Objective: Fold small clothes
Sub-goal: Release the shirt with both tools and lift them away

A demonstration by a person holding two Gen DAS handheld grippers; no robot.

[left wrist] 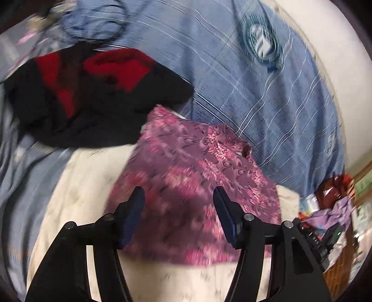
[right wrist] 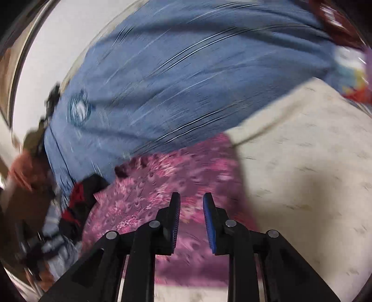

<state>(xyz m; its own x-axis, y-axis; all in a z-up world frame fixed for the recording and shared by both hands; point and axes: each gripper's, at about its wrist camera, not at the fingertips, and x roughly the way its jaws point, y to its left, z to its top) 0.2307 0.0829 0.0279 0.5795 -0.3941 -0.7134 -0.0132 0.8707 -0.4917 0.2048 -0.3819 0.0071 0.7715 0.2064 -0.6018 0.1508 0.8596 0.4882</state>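
Note:
A pink and purple patterned garment lies flat on a cream sheet. My left gripper is open and empty, hovering over the garment's near part. In the right wrist view the same garment lies under my right gripper, which is open with a narrower gap and holds nothing. A black and red garment lies beyond the pink one at the left; it shows in the right wrist view at the left. Both views are motion-blurred.
A blue striped bedcover spreads behind the clothes and shows in the right wrist view. A crumpled blue cloth lies at the far left. Cluttered bags and boxes stand at the bed's right edge.

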